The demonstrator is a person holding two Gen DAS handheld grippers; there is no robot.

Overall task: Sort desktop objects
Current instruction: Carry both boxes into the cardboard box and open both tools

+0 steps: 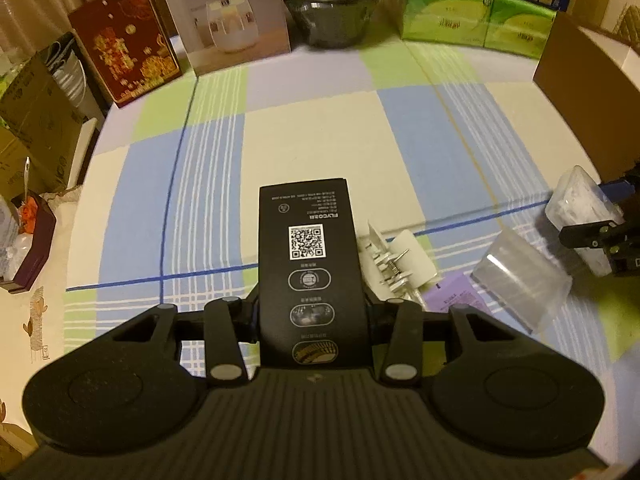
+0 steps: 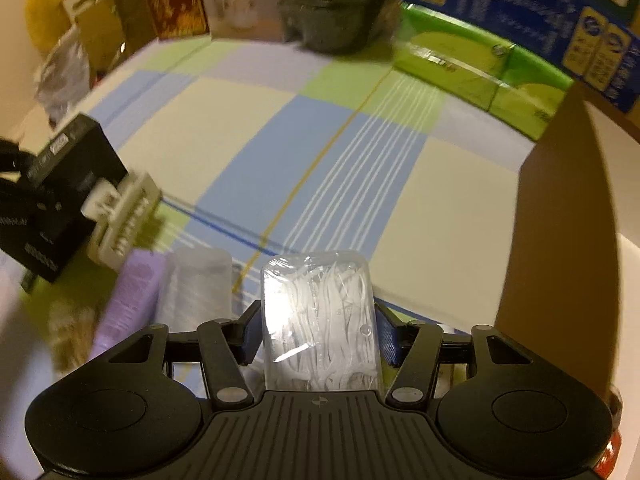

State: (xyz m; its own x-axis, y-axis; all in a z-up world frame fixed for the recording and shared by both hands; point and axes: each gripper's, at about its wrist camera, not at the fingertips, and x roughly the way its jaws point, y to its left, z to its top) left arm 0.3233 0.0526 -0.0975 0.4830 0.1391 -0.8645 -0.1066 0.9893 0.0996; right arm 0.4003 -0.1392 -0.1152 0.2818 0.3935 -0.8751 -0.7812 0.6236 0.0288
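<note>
A black box with a QR code (image 1: 308,264) stands between the fingers of my left gripper (image 1: 312,308), which is shut on it above the checked cloth. In the right wrist view the same black box (image 2: 76,184) shows at the far left. My right gripper (image 2: 318,332) is shut on a clear case of white floss picks (image 2: 320,312), its blue pads (image 2: 250,332) against the case's sides. The left wrist view shows that case (image 1: 576,208) at the right edge. Between the two lie a white plastic comb piece (image 1: 396,260), a purple card (image 1: 456,298) and a clear plastic lid (image 1: 520,280).
A brown cardboard box (image 2: 568,220) stands at the right. Along the back are green tissue packs (image 1: 480,20), a dark glass jar (image 1: 332,4), a white carton (image 1: 228,16) and a red box (image 1: 124,44). The table's edge curves down the left, with clutter beyond.
</note>
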